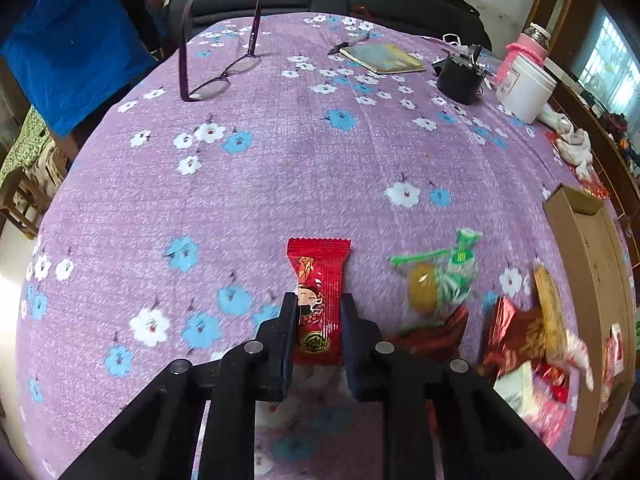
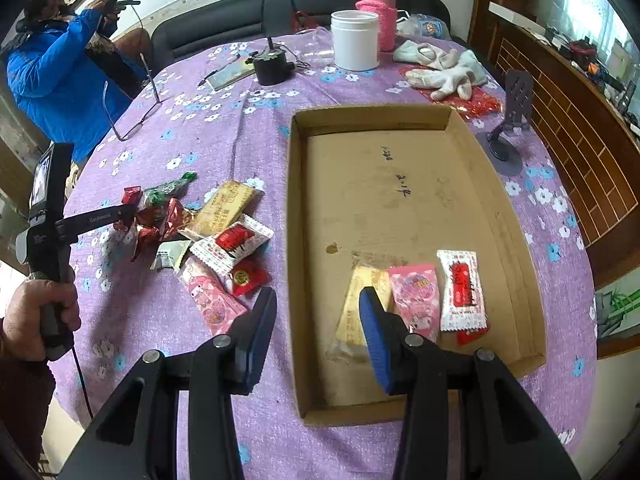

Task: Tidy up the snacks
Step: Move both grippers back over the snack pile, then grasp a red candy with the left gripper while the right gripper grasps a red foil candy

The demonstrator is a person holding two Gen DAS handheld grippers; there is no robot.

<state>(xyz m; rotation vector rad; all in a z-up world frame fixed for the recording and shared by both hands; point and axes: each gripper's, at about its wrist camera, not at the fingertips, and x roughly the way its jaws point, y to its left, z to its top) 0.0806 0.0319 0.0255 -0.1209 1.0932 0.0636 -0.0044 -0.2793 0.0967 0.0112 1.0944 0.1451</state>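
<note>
Pinching the red snack (image 1: 319,300) at lower centre, the left fingers (image 1: 289,320) risked slipping off slick wrapper; right fingers (image 2: 262,332) hung spread.

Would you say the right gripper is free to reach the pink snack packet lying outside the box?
Probably yes: the right gripper is open and holds nothing, and the pink packet lies uncovered on the tablecloth just left of its fingers, outside the cardboard box.

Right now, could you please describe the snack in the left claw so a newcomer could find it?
On the purple flowered tablecloth, left of the loose snack pile, the left claw grips a red packet. It alone lies apart from the pile, with a cartoon face and a gold seal.
</note>
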